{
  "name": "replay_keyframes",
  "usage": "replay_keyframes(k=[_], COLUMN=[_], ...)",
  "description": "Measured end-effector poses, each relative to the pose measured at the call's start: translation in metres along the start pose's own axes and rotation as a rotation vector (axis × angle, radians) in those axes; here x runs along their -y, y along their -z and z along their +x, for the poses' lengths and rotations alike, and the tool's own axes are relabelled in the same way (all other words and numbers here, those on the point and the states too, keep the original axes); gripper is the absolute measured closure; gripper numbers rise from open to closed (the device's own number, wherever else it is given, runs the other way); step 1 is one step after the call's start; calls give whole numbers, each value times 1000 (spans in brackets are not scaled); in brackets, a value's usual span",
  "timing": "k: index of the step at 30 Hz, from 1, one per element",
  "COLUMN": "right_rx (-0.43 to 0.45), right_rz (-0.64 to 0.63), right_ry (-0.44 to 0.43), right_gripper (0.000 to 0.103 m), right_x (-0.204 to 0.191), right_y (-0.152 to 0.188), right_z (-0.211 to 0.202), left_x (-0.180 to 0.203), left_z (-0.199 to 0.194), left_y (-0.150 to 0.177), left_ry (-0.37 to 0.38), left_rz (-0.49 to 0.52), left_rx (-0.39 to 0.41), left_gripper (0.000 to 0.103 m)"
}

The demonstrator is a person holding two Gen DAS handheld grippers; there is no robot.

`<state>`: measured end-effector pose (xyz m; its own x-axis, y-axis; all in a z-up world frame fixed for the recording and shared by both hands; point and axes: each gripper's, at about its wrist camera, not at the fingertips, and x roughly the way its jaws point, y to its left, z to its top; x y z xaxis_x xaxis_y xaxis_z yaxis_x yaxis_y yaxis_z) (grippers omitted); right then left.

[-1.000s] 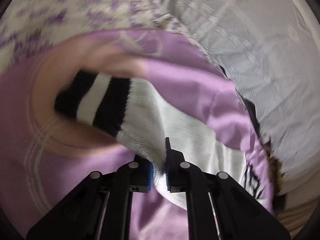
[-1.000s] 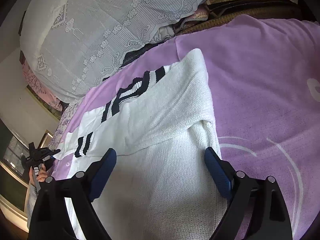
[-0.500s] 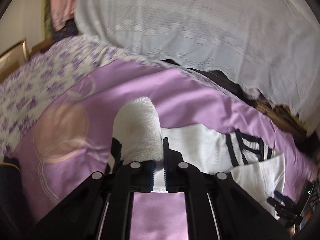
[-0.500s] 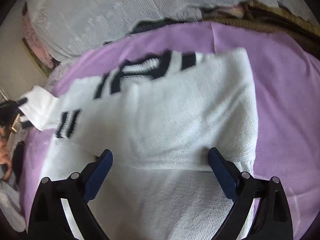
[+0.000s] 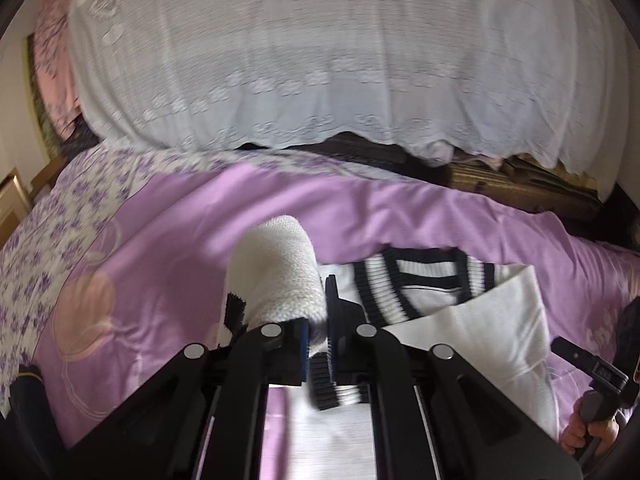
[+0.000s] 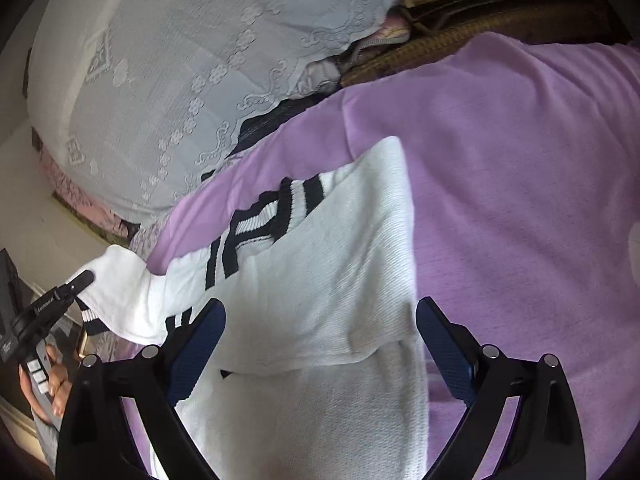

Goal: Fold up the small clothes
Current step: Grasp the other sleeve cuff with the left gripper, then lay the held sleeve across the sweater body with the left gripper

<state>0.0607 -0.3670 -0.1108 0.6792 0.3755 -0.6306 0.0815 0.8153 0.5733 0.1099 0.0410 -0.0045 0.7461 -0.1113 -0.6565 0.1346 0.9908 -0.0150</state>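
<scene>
Purple bedspread (image 6: 520, 168) under everything, lace cover (image 5: 340, 72) heaped behind it, and your white sweater (image 6: 320, 280) lying flat across the middle. Your left gripper (image 5: 318, 320) is pinched tight on the sleeve (image 5: 276, 268), cuff end, and you've got it lifted off the bed with the knit bulging up between the fingers. Look at the right-hand view: one sleeve is already laid across the chest, striped collar (image 6: 256, 224) peeking out above it. So you're on the second sleeve fold, I'd say. Your right gripper (image 6: 320, 344) hangs over the body of the sweater, jaws spread wide, nothing in them, pads clear of the cloth. Next, carry that sleeve across the chest and lay it on the folded one before you let go. Keep the cuff from twisting. That free right gripper could pin the shoulder while you do it.
</scene>
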Motion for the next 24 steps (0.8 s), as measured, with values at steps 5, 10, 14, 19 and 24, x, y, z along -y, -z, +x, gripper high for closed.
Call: replay_keyframes(k=[5,10,14,19,24], right_rx=[20,41,42,52,61], right_rz=[79,117,141,136,76], right_ry=[-29,-36,-34,-22,9], right_gripper=[6,6,6,6,6], right_x=[15,24,31,32,22], right_y=[-5,-10,-11,-13,-11], right_z=[-8,-14,-15,-18,-20], left_x=[57,124,175,195,150], left_z=[7,33,70,83,35], left_y=[4,26,63,99,102], left_ry=[36,63,50,7,62], left_rz=[78,184,295,416,381], left_rx=[-17,-63,-143,-206,-109], left_gripper=[97,97,95,42,14])
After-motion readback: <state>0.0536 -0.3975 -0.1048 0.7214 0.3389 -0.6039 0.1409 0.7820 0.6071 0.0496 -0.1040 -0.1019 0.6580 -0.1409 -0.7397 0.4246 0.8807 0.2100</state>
